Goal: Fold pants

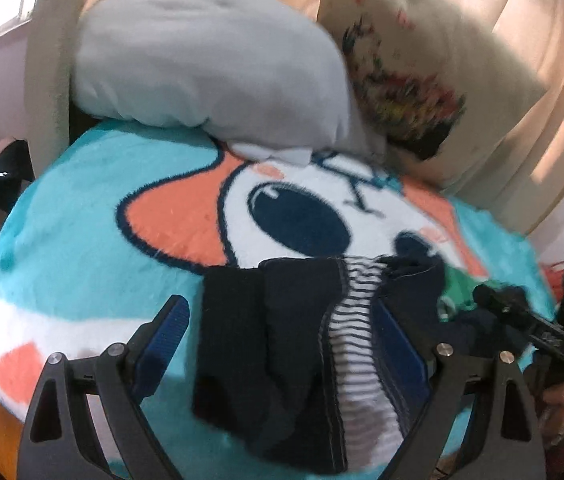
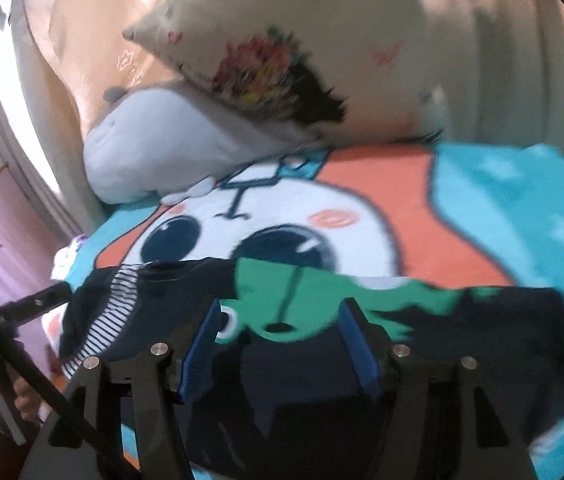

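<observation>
Navy pants (image 1: 282, 332) on cartoon blanket (image 1: 82, 240), left gripper (image 1: 282, 340) and right gripper (image 2: 278, 344) jaws released.

navy pants (image 2: 322, 392) with green print, turquoise-orange blanket (image 1: 74, 248)

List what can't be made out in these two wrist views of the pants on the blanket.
- Pants: near end cut off by the left wrist view's bottom edge and hidden behind the left gripper, so the fold count is unclear.
- Green print: smeared by motion blur in the right wrist view; the right gripper covers its lower part.
- Floral pillow: pattern blurred in both views.
- Blanket: edges run out of frame.
</observation>
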Tool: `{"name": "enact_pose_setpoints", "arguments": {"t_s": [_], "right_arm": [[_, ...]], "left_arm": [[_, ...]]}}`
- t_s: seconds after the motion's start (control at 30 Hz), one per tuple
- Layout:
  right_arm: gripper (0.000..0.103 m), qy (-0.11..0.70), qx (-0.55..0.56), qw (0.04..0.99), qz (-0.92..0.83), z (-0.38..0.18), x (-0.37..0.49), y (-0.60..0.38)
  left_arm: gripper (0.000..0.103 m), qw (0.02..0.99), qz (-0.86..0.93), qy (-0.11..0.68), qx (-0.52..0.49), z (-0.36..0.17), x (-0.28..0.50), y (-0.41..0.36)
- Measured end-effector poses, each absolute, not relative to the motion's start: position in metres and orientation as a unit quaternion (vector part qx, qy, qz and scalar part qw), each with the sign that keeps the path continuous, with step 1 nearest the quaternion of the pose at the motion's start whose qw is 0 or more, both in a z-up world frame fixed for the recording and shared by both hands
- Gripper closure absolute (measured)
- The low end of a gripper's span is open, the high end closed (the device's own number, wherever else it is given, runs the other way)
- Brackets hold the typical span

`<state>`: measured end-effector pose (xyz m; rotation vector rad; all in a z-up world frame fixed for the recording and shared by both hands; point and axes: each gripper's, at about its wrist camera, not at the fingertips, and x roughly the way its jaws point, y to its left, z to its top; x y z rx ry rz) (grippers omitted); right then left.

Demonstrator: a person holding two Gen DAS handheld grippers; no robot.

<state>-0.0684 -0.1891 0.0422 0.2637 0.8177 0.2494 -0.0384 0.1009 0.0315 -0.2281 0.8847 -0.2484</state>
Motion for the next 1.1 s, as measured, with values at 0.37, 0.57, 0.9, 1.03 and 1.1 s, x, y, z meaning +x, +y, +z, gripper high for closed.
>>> {"name": "enact_pose_setpoints", "arguments": {"t_s": [0.37,0.57,0.9,1.03,1.1], "right_arm": [[0.036,0.41,0.126,0.896,0.112,0.023,-0.052,-0.19],[0.03,0.401,0.074,0.913,0.021,0.026,-0.09,-0.238],[0.021,0.322,0.117,0.938,-0.058,0.061,-0.156,-0.306],[0.021,0.334,0.173,0.924,-0.061,0.04,-0.171,-0.329],[0.021,0.335,0.188,0.921,-0.062,0.034,-0.177,-0.334]], "left_arm": [[0.011,0.882,-0.1,0.453,-0.086,0.006,-0.015,0.095],[0.011,0.888,-0.094,0.441,-0.095,0.03,-0.026,0.099],[0.011,0.884,-0.203,0.414,-0.069,0.083,-0.035,0.027],[0.011,0.854,-0.288,0.431,-0.049,0.088,-0.024,-0.038],[0.011,0.839,-0.328,0.434,-0.023,0.092,-0.02,-0.081]]}}
